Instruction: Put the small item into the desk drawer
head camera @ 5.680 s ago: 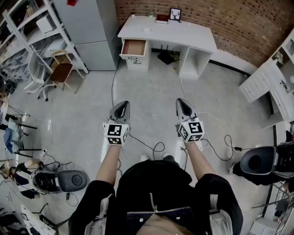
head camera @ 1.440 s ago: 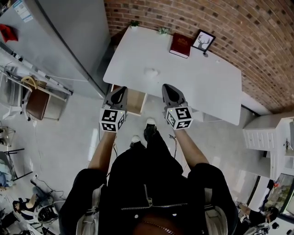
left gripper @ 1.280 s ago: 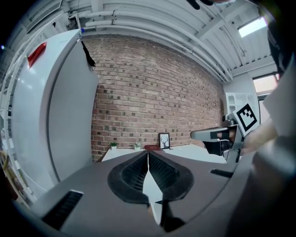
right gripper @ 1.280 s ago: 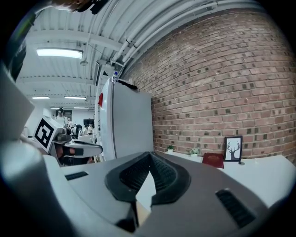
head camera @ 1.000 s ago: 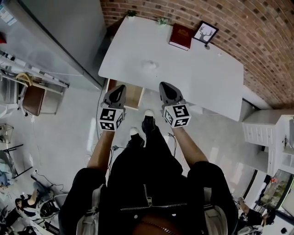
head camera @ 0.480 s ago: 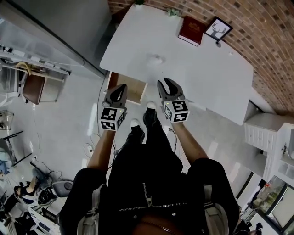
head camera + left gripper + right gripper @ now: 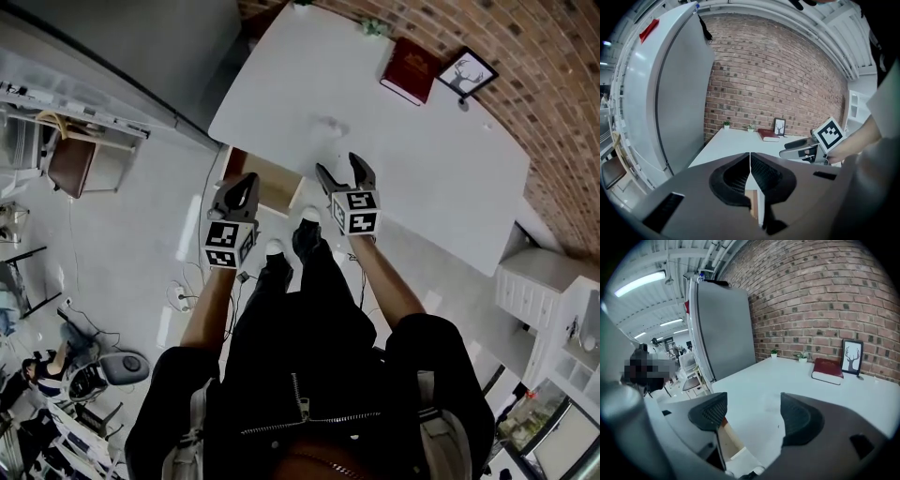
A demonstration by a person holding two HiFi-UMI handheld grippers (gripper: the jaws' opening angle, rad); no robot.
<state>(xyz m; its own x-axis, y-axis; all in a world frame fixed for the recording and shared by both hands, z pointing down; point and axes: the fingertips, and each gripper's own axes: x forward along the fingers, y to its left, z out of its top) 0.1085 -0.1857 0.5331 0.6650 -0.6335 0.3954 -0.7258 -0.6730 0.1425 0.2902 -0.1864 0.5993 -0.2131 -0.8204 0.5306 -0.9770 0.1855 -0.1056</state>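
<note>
Our left gripper (image 7: 244,185) is closed and empty, above the open drawer (image 7: 279,185). Our right gripper (image 7: 341,169) has just been opening; its jaws stand wide with nothing between them, over the white surface's (image 7: 431,169) near edge. Beyond it lies a pale blur, probably the small item (image 7: 328,123), well short of the book (image 7: 410,70).

This is a studio-like workroom with an office corner set up in it. A white bench (image 7: 422,159) carrying a red book (image 7: 410,70) and a framed picture (image 7: 472,73) stands against a brick wall (image 7: 553,112). Around it are a metal rack (image 7: 66,89), loose cables (image 7: 183,300) on the grey floor (image 7: 122,244), and ceiling strip lights (image 7: 640,282).
</note>
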